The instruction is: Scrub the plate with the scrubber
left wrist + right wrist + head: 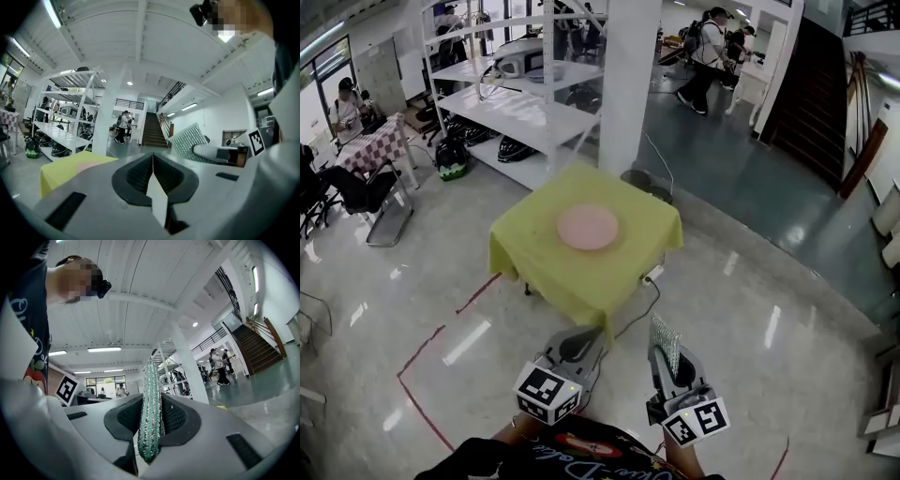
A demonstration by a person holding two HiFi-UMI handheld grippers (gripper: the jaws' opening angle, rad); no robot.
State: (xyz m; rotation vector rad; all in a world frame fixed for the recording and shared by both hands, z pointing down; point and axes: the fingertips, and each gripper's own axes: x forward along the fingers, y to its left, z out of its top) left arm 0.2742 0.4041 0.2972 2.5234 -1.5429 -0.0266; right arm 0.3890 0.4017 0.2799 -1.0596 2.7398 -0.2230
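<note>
Scrubber (pixel 150 380): a thin, flat pad of glittering silver-green mesh. It is clamped edge-on between the jaws of the right gripper (pixel 669 366), with both pads pressing its faces. It stands upright. Its upper part rises clear above and beyond the jaw tips, and its lower edge hangs just below them. From the left gripper (pixel 579 345) it shows as a tilted, sparkling rectangle off to the right.

Plate (pixel 588 227): round, shallow, pale pink, lying flat and face-up near the middle of a table (pixel 534 253) with a yellow-green cloth. It is well apart from both grippers, ahead of the left gripper's jaw tips and ahead-left of the right gripper's. The scrubber is not touching the plate.
</note>
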